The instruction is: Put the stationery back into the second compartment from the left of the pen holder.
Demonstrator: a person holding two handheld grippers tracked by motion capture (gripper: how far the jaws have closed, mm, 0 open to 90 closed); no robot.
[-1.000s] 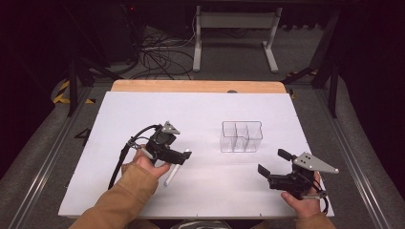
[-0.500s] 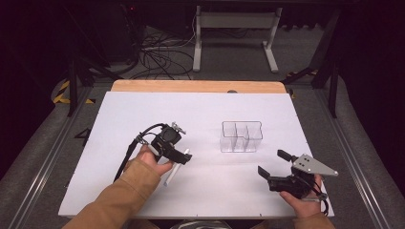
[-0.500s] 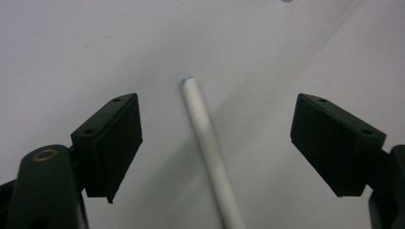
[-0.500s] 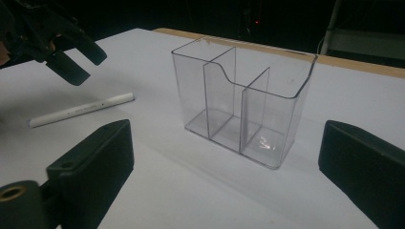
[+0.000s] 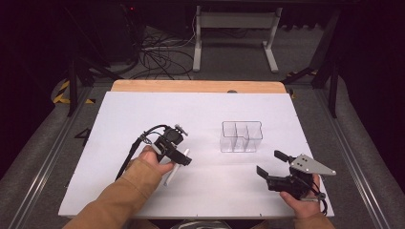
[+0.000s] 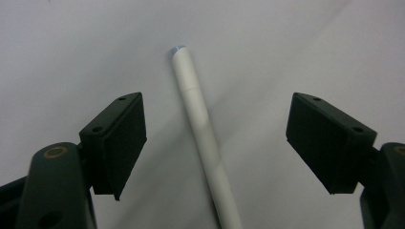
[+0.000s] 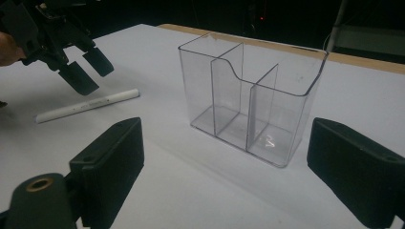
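Dim room, cables on the floor behind; matte white worktop (image 5: pixel 124 119) with a wooden far edge. White pen (image 6: pixel 203 138) flat on the worktop, left of a clear three-compartment plastic holder (image 5: pixel 241 137) and well apart from it. Left claw (image 5: pixel 183 156) released, poised over the pen, jaws either side of the barrel without contact. Right claw (image 5: pixel 274 168) released, near the holder, empty. Pen judged light, rigid, smooth and round, likely to roll or slip; best gripped mid-barrel, squarely across. Holder thin-walled, hard, glossy, probably easy to tip.
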